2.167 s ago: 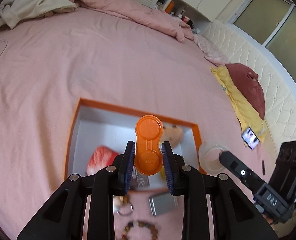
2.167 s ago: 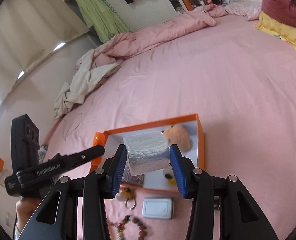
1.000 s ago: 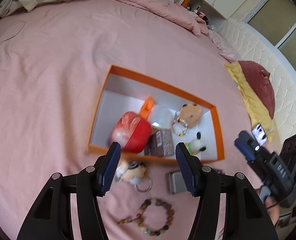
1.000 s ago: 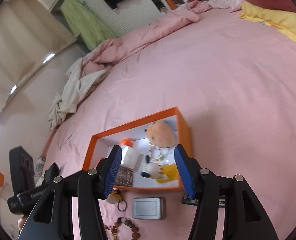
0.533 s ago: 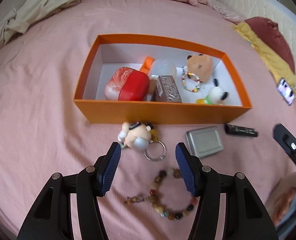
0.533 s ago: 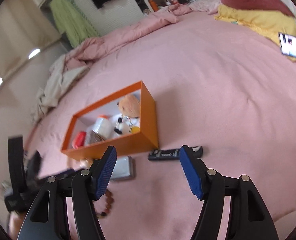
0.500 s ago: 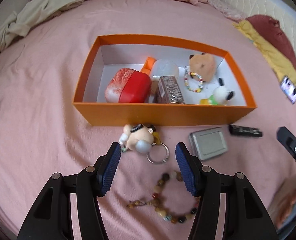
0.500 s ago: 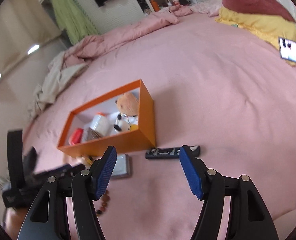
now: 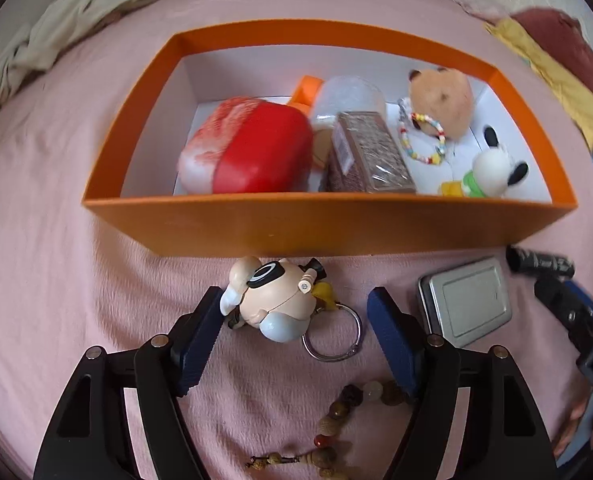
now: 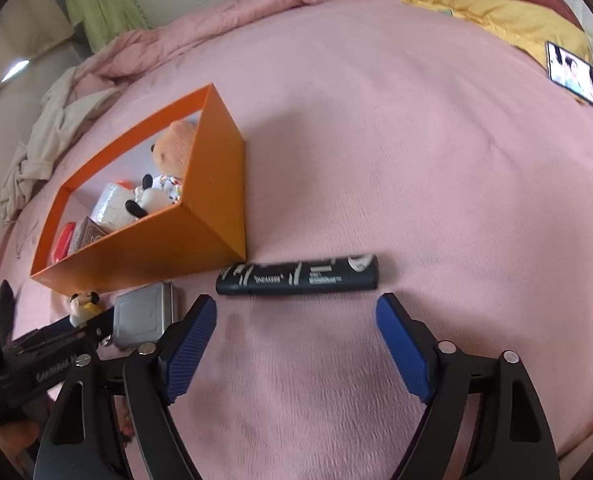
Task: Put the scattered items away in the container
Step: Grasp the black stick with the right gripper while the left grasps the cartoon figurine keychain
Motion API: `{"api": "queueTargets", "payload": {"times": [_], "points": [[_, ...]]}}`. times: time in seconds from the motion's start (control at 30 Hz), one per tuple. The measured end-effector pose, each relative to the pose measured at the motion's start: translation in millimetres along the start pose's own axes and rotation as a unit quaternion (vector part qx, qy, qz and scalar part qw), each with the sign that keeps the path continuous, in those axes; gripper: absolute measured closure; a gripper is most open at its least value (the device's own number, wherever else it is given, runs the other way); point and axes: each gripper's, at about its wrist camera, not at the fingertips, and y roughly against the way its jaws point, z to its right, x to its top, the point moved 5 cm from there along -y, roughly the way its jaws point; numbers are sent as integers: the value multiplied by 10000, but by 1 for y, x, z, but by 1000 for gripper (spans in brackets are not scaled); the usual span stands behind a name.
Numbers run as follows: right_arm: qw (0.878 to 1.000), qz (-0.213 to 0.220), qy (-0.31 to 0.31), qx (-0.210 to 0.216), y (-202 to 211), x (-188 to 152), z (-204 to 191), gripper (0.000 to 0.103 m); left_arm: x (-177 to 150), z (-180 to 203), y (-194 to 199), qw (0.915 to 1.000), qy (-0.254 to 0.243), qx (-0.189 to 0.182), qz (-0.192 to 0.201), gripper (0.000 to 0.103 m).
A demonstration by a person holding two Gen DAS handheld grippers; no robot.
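Lowered tools [image 9: 296,304] now overlook orange box [image 9: 320,228] holding toys.

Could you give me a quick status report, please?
Left tool opening around the cartoon-figure keychain. Right tool opening, empty, just short of the black tube. Orange cardboard box unobstructed.

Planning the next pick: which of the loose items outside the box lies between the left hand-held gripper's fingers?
The figurine keychain, unlike the tin, bead bracelet and dark tube.

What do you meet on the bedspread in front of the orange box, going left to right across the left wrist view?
Figure keychain → silver tin → black tube.
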Motion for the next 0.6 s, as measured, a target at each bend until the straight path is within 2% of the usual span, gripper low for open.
{"api": "queueTargets", "payload": {"times": [0.03, 0.07, 0.13, 0.17, 0.2, 0.27, 0.3, 0.33, 0.4, 0.43, 0.53, 0.6], "points": [[9998, 47, 162, -42, -3, -1, -4, 10, -1, 0, 2, 10000, -28, -70, 3, 53], [9994, 75, 320, -130, -5, -2, -7, 7, -2, 0, 5, 9999, -25, -150, -3, 61], [9974, 95, 633, -344, -10, -5, -13, 7, -5, -2, 7, 9998, -15, -203, -37, 64], [9961, 97, 753, -444, -11, -5, -15, 12, -7, -4, 9, 9997, 15, -230, -50, 64], [9949, 127, 847, -537, -10, -5, -15, 27, -9, -7, 10, 9996, 73, -273, -61, 64], [9944, 196, 863, -585, -9, -2, -12, 40, -12, -12, 15, 9990, 198, -388, -80, 64], [9950, 221, 792, -575, -7, -1, -8, 60, -14, -14, 18, 9986, 264, -464, -61, 64], [9958, 242, 691, -555, -6, 1, -3, 68, -15, -17, 21, 9980, 329, -541, -43, 64], [9984, 224, 402, -343, -4, 4, 4, 92, -17, -23, 31, 9971, 406, -642, 63, 64], [9994, 163, 245, -158, -3, 5, 7, 100, -18, -26, 37, 9966, 430, -688, 138, 64], [9998, 9, 106, 182, -2, 3, 3, 101, -19, -37, 51, 9936, 574, -909, 332, 64], [9988, -92, 27, 488, -1, -1, -2, 96, -20, -42, 56, 9920, 655, -1008, 380, 64]]}}
